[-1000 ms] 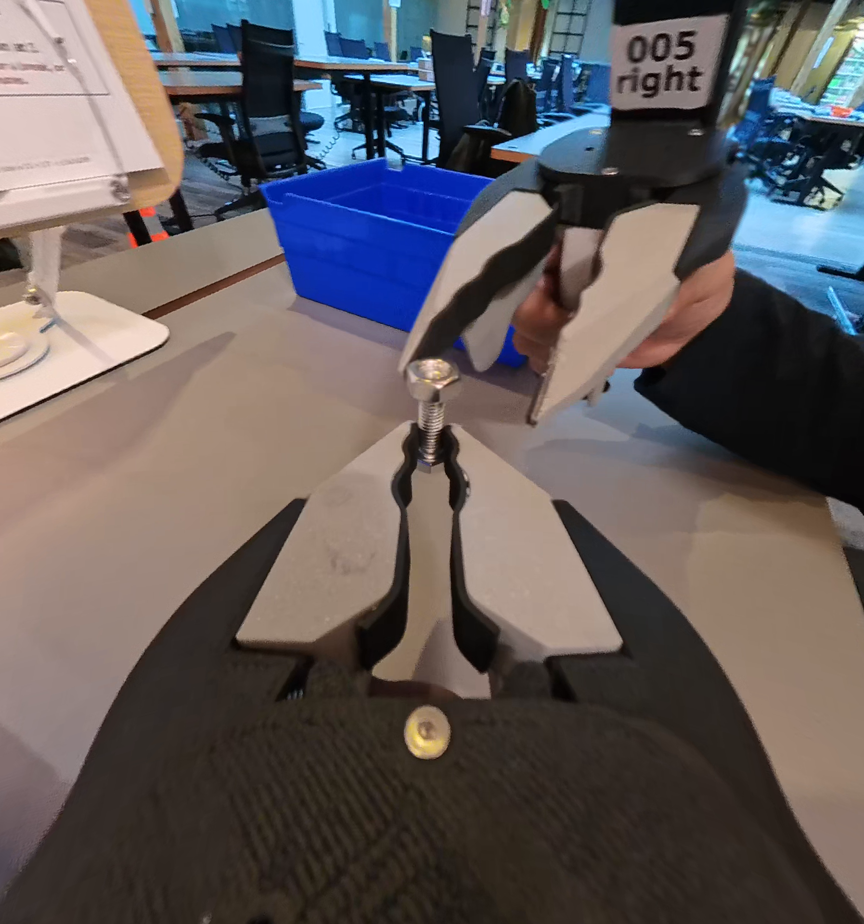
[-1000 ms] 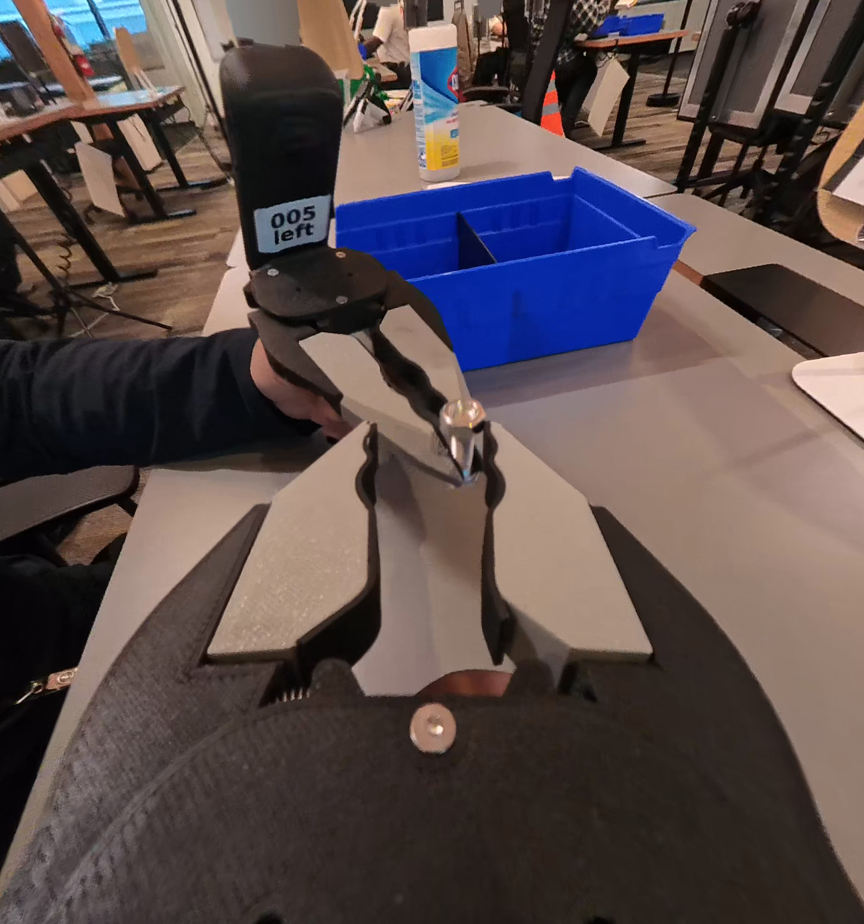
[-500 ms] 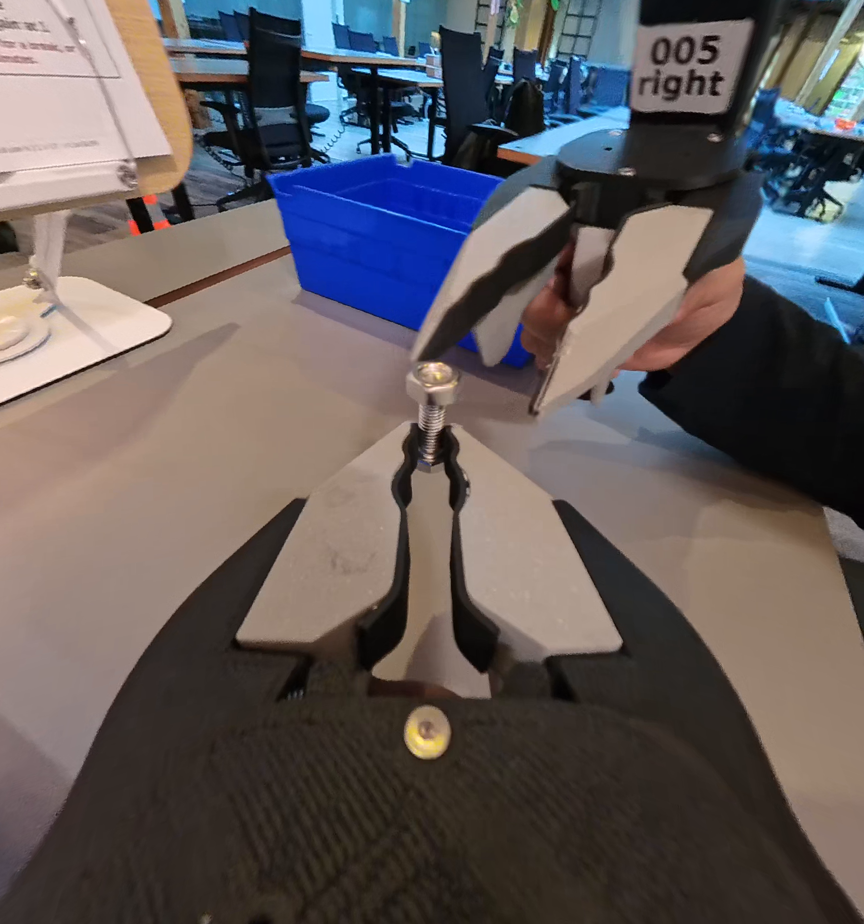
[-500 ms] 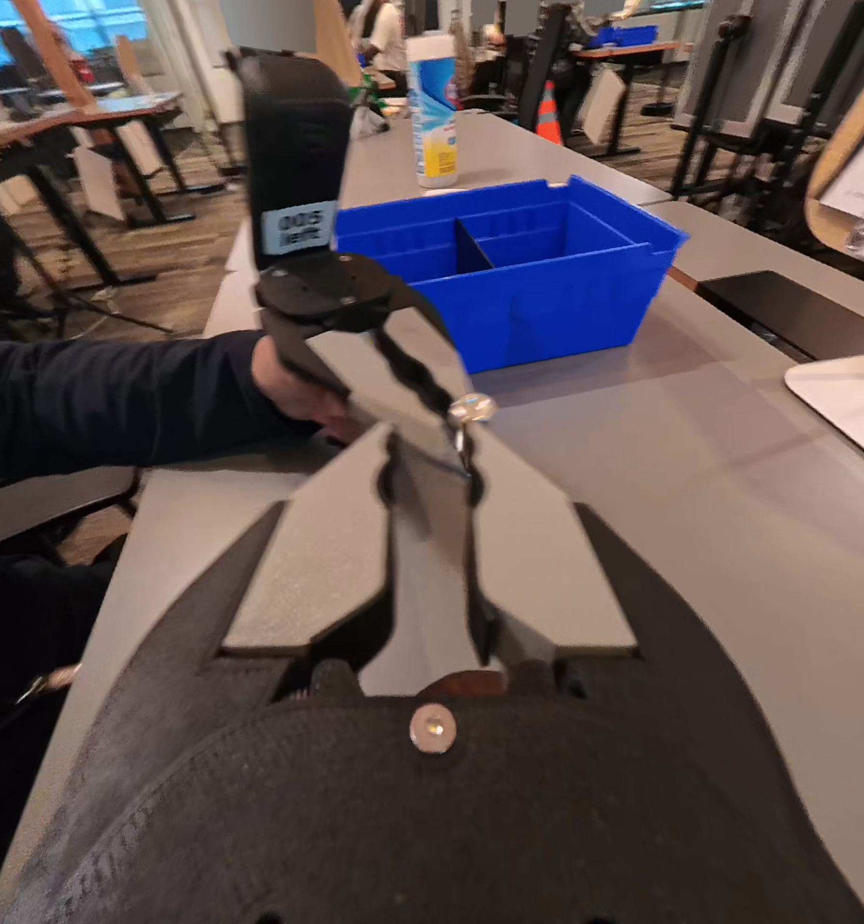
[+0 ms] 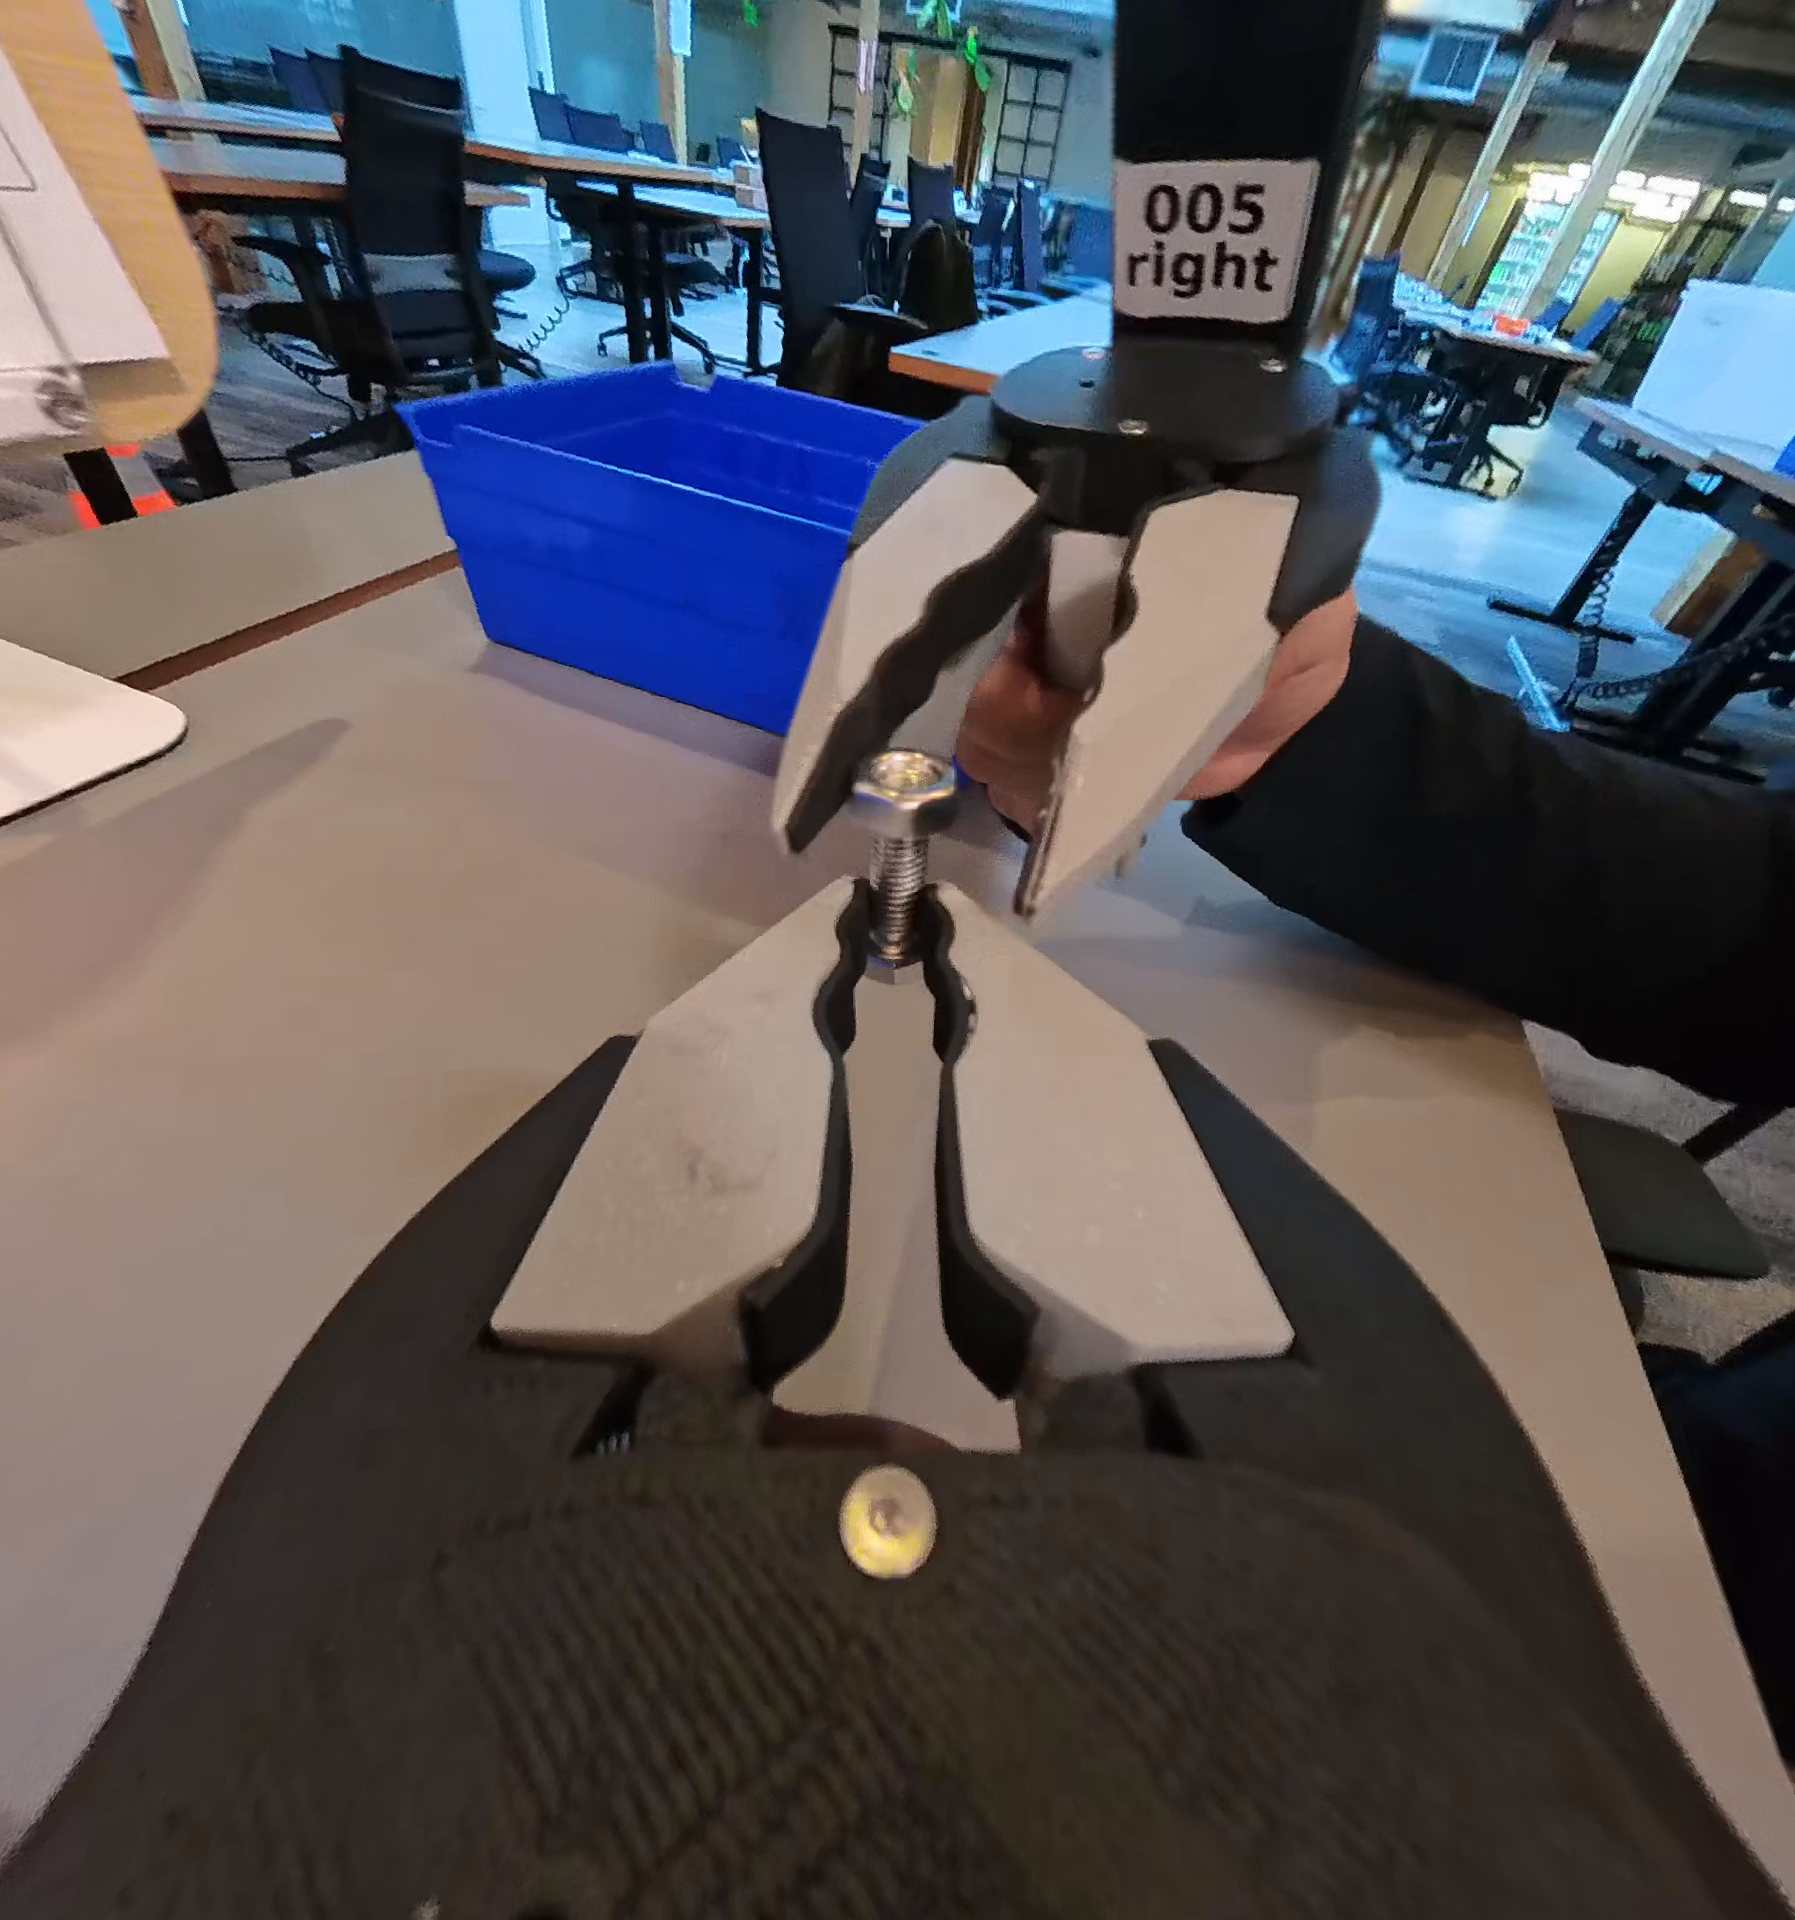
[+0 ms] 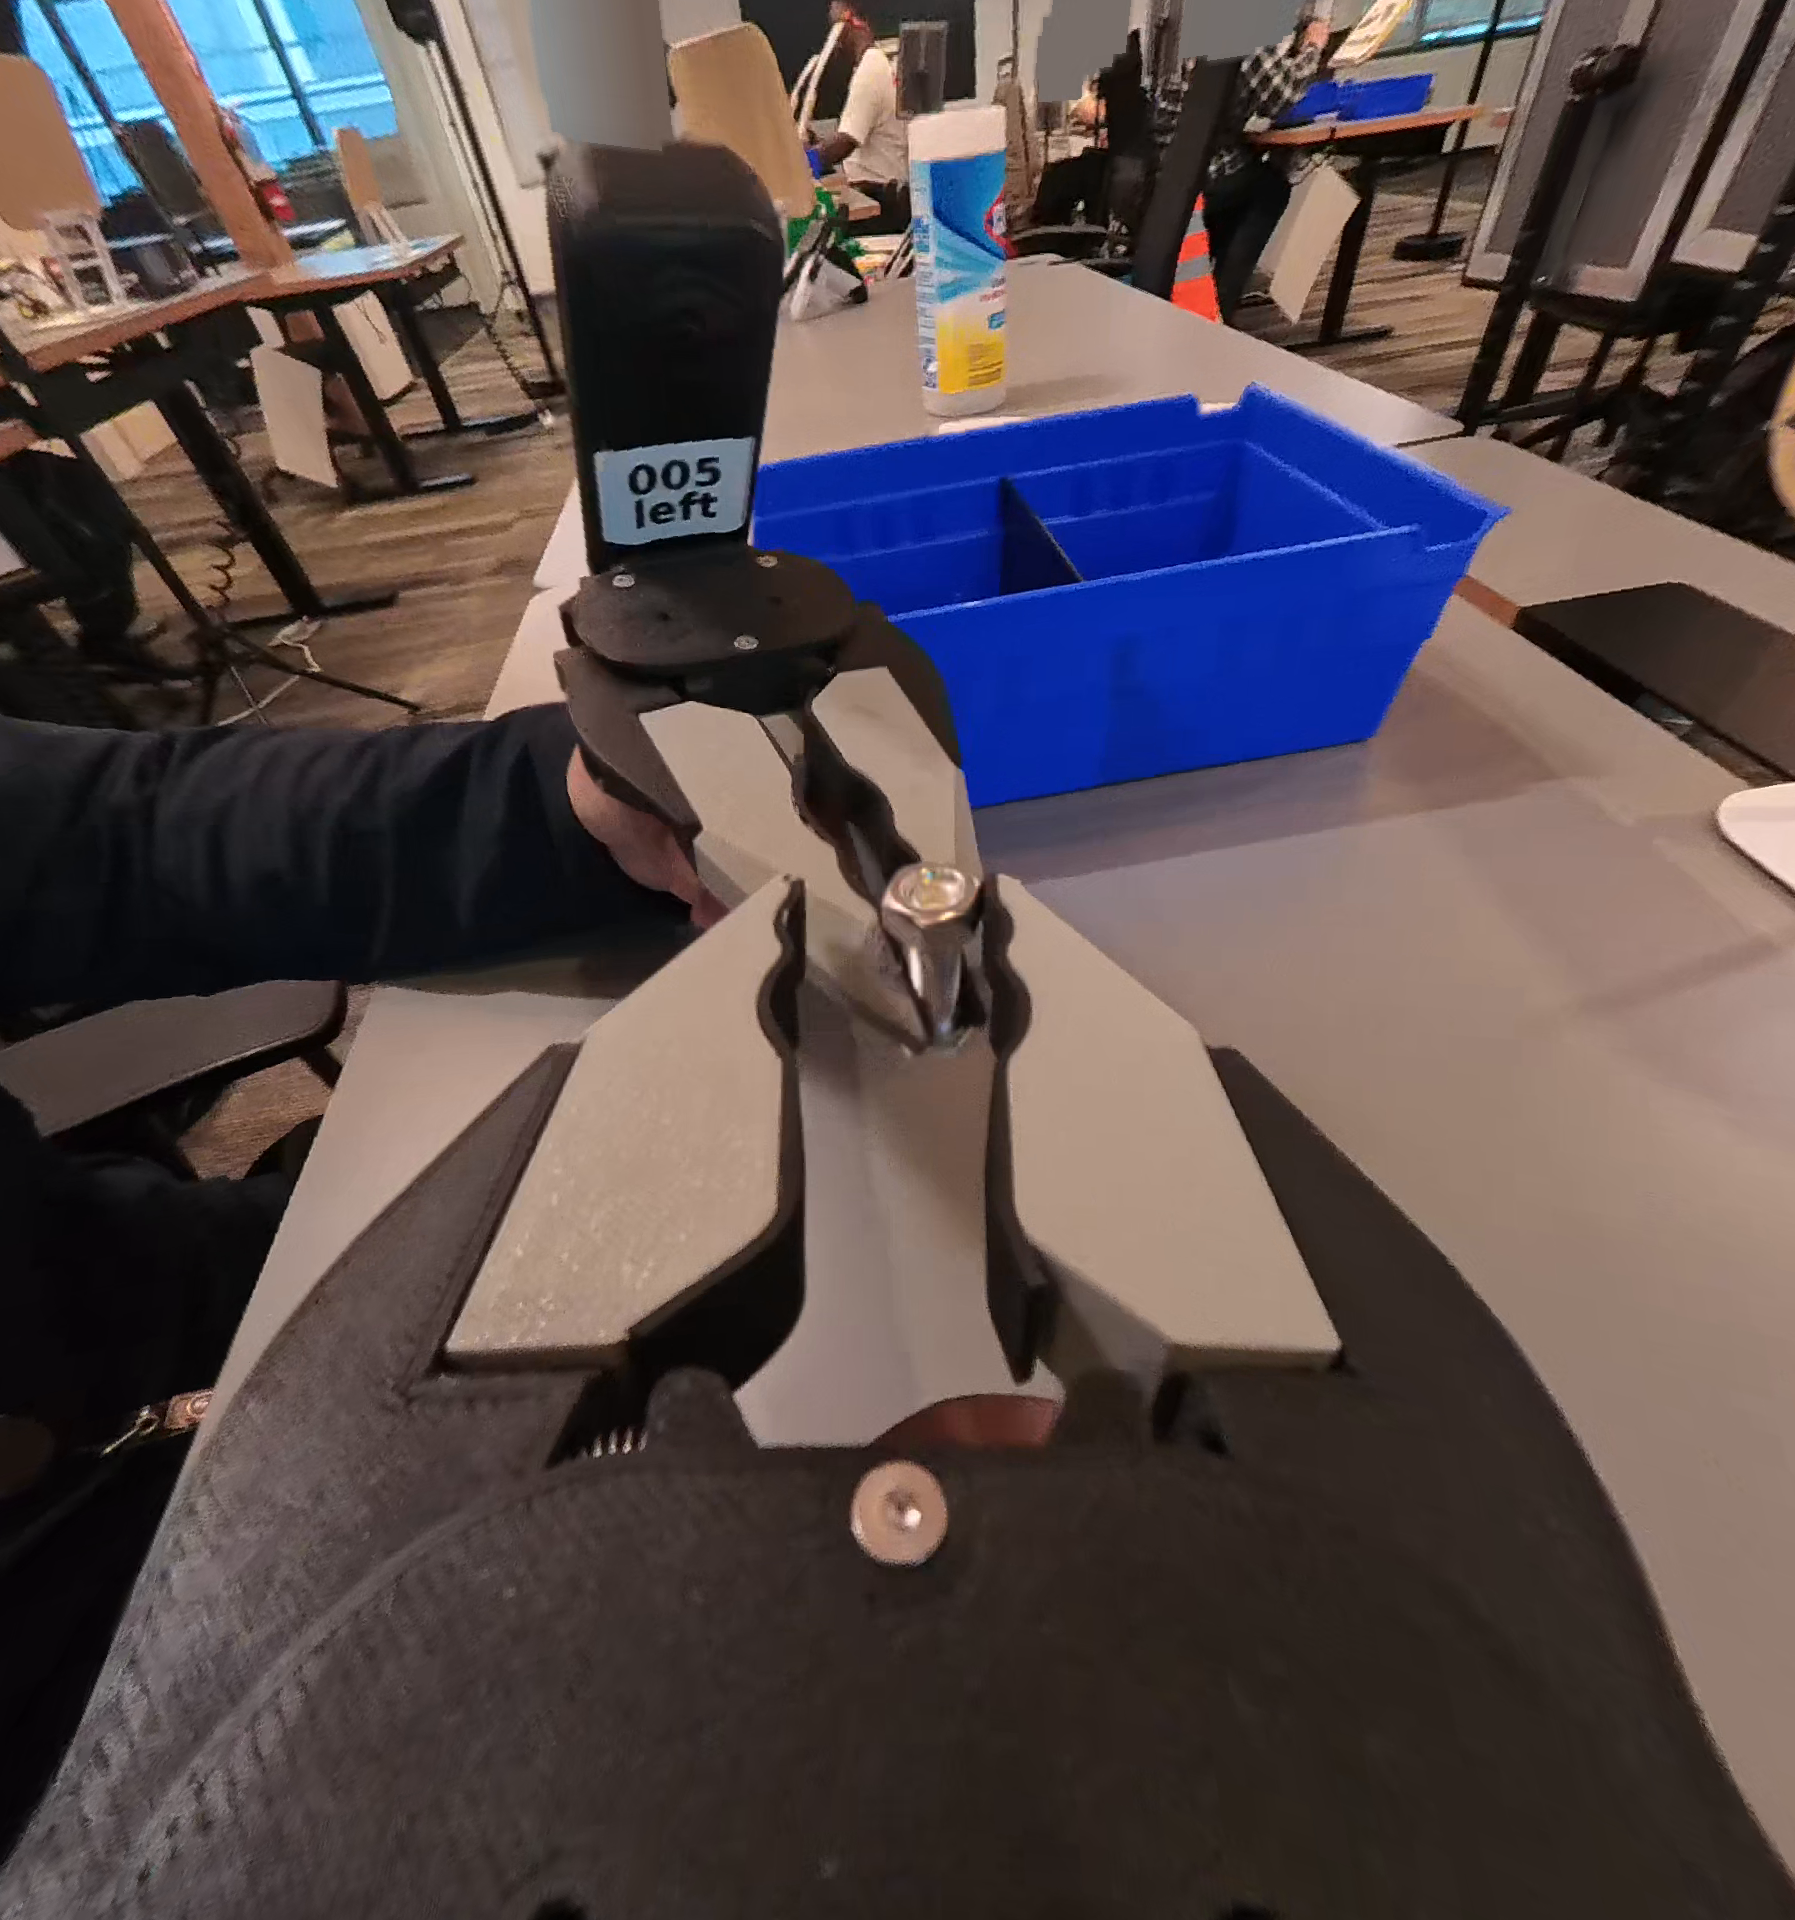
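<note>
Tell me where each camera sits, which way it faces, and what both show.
Left wrist view: on the left claw, looking along its fingers at the bolt it clamps; right claw, hand, dark sleeve beyond.
Right wrist view: on the right claw, open around the bolt; left claw opposite.
Shared: bolt, blue bin, grey table.

white sticker: printed, right gripper's black post | pale sticker: printed, left gripper's post | canister: branded label

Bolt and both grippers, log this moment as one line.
left gripper: shut on bolt | right gripper: open around bolt head | bin: behind, on table
</note>
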Demonstrator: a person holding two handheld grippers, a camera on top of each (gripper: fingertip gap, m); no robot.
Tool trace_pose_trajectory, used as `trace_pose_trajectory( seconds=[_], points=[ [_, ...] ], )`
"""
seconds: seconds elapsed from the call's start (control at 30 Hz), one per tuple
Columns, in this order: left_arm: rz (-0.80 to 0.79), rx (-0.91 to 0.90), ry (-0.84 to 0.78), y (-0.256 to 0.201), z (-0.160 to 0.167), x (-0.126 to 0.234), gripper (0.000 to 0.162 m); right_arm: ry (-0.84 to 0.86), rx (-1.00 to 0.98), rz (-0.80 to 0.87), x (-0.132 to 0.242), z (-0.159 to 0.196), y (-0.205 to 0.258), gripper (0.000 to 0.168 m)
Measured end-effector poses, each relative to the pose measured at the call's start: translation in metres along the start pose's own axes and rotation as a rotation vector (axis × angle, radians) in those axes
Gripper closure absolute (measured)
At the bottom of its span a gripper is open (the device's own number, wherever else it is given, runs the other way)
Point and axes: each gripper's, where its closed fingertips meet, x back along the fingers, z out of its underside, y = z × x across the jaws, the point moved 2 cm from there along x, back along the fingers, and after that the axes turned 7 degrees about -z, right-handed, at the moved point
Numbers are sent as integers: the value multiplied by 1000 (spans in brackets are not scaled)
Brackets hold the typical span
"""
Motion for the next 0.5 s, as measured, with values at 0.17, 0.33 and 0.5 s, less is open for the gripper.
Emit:
trace_pose_trajectory(
  seconds=[0.17, 0.33, 0.5],
  points=[
    [-108, 49, -12, 25, -3, 8, 155, -139, -34, -21, 20, -19, -2, 148],
    [-78, 39, 5, 18, 1, 3, 155, -83, -29, 46, 10, -9, -11, 130],
    [-57, 37, -3, 12, -1, 1, 155, 7, 6, 41, -5, 2, -5, 124]
  ],
)
